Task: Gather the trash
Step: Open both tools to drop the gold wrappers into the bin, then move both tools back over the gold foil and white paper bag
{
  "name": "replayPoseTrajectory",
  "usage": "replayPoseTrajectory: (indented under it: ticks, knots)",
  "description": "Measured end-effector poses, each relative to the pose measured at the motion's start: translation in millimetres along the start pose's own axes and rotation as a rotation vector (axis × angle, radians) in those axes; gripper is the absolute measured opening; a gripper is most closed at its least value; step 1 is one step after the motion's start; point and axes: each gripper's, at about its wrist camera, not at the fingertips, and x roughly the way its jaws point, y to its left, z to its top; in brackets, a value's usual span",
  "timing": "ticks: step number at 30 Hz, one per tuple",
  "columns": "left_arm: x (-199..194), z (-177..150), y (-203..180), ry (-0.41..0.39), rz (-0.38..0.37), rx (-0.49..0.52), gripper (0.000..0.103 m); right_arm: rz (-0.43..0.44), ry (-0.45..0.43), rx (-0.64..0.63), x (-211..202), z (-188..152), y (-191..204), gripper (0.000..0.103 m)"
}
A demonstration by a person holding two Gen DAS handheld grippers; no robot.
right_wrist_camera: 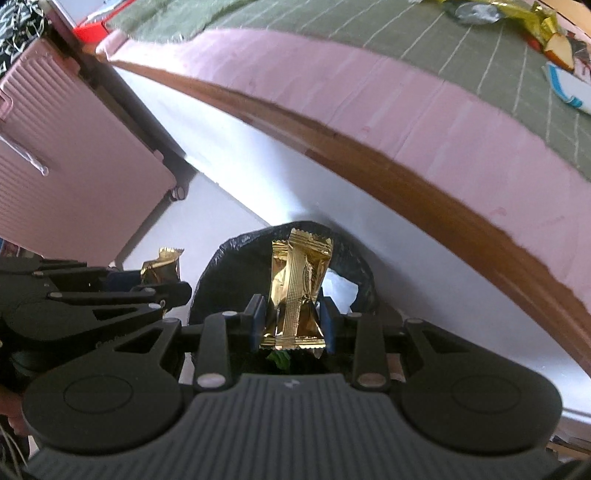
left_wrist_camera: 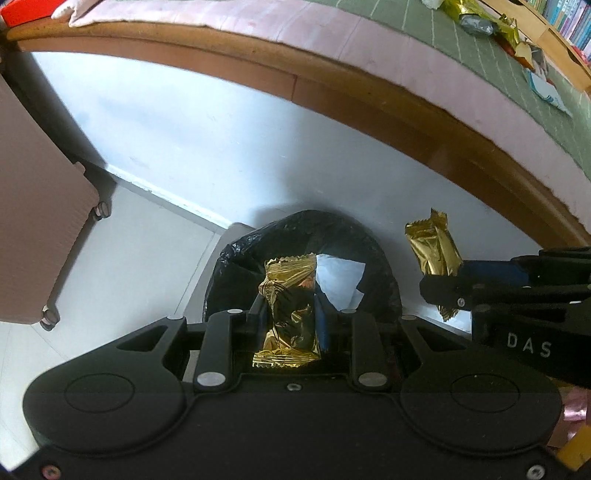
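Observation:
In the left wrist view my left gripper (left_wrist_camera: pixel 290 310) is shut on a crumpled gold wrapper (left_wrist_camera: pixel 291 284), held over a bin lined with a black bag (left_wrist_camera: pixel 306 229). White paper (left_wrist_camera: pixel 341 280) lies inside the bin. In the right wrist view my right gripper (right_wrist_camera: pixel 291 310) is shut on a second gold wrapper (right_wrist_camera: pixel 301 258) above the same black-lined bin (right_wrist_camera: pixel 221 266). Each gripper shows in the other's view: the right gripper (left_wrist_camera: pixel 443 291) with its gold wrapper (left_wrist_camera: pixel 432 247), and the left gripper (right_wrist_camera: pixel 173 291) with its gold wrapper (right_wrist_camera: pixel 164 266).
A bed with a wooden frame (left_wrist_camera: pixel 332 96), pink mattress (right_wrist_camera: pixel 369 92) and green cover (right_wrist_camera: pixel 443 48) runs behind the bin. More wrappers (left_wrist_camera: pixel 476 18) and a white and blue packet (right_wrist_camera: pixel 569 92) lie on it. A pink suitcase (left_wrist_camera: pixel 33 229) stands at the left.

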Motion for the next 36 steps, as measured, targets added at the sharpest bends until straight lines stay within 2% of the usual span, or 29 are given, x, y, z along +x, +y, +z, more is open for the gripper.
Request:
replayPoseTrajectory:
  ticks: [7, 10, 14, 17, 23, 30, 36]
  knots:
    - [15.0, 1.4, 4.0, 0.013, -0.022, -0.005, 0.026, -0.013, 0.019, -0.016, 14.9, -2.7, 3.5, 0.040]
    - [20.0, -0.7, 8.5, 0.013, -0.032, -0.018, 0.033, -0.024, 0.009, -0.015, 16.7, -3.6, 3.3, 0.054]
    - [22.3, -3.5, 12.5, 0.021, -0.028, -0.042, 0.042, -0.027, 0.005, -0.024, 15.7, -6.5, 6.0, 0.061]
    - [20.4, -5.8, 13.6, 0.014, -0.023, -0.038, 0.051, -0.026, 0.005, -0.024, 14.7, -8.3, 6.3, 0.062]
    - [14.5, -6.1, 9.5, -0.002, -0.013, -0.032, 0.059, -0.031, 0.005, -0.015, 11.9, -7.0, 3.8, 0.064]
    - [-3.5, 5.1, 1.0, -0.041, -0.020, -0.012, 0.062, -0.029, -0.041, 0.021, -4.7, -3.5, -4.5, 0.067]
    - [-28.6, 27.0, -13.8, -0.098, -0.027, 0.020, 0.064, -0.033, -0.117, 0.056, -35.9, 5.0, -19.3, 0.071]
